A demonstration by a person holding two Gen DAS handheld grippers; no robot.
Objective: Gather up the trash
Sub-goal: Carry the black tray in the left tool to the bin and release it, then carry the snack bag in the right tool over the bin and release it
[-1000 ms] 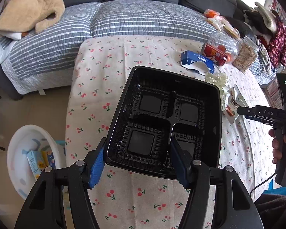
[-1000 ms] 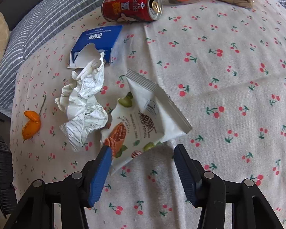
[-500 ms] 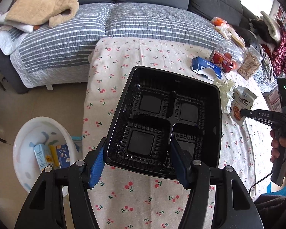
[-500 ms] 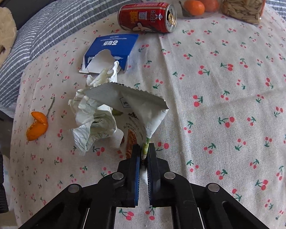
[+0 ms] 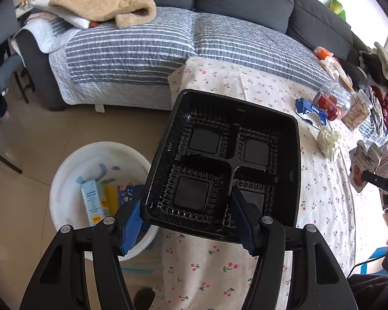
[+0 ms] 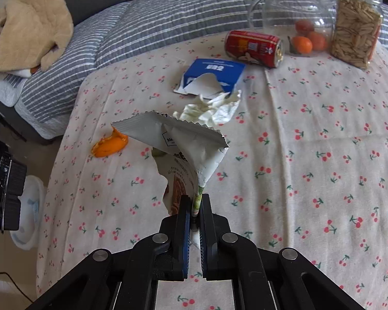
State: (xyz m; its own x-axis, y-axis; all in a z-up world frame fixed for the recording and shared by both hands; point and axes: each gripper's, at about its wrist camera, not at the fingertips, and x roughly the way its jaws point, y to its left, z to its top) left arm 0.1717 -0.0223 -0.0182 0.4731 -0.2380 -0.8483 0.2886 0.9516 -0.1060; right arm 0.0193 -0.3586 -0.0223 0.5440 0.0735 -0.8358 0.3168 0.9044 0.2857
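Trash is what both hands are dealing with: the left gripper (image 5: 186, 219) is clamping the near wall of a black plastic tray (image 5: 245, 118), one finger inside and one outside, and is carrying it out past the table edge; the white bin (image 5: 72, 162) is sitting on the floor at about eight o'clock from the tray, already holding a few cartons. The right gripper (image 6: 194, 211) is pinching the bottom corner of an opened snack bag (image 6: 183, 144), jaws nearly closed on it, the bag hanging clear above the cherry-print tablecloth (image 6: 323, 142). To my eye the tray is not yet fully over the bin, so the left hand should be swinging further toward eight o'clock before letting go; a tilt would be helping it slide in. The bag is only held by a thin corner, so a slow, steady carry seems wise. Waiting on the cloth are crumpled paper (image 6: 214, 106), a blue carton (image 6: 214, 72), a red can (image 6: 253, 47) and orange peel (image 6: 108, 146).
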